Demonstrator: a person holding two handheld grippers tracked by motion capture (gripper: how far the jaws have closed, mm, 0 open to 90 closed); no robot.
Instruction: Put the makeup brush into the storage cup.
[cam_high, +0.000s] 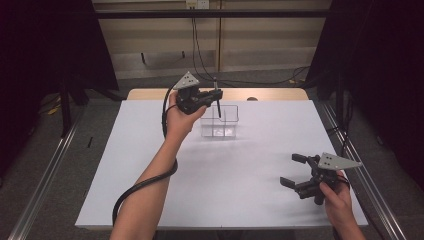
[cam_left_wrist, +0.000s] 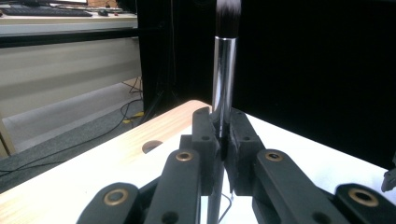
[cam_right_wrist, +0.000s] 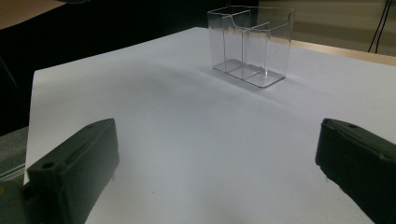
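My left gripper (cam_high: 216, 97) is held above the far middle of the white table, shut on a makeup brush (cam_high: 218, 100). The brush stands upright, its handle end hanging over the clear divided organizer box (cam_high: 220, 122). In the left gripper view the brush (cam_left_wrist: 224, 79) shows a silver ferrule and dark bristles on top, pinched between the two black jaws of the left gripper (cam_left_wrist: 223, 137). My right gripper (cam_high: 294, 170) rests low at the right front of the table, jaws wide apart, nothing between them. The right gripper view looks across the table at the organizer box (cam_right_wrist: 250, 44), which is empty.
The white table top (cam_high: 225, 170) sits on a wooden board whose far edge (cam_high: 150, 94) shows, with a round hole (cam_high: 252, 99). Cables trail on the floor behind. Metal rails (cam_high: 45, 175) run along both sides of the table.
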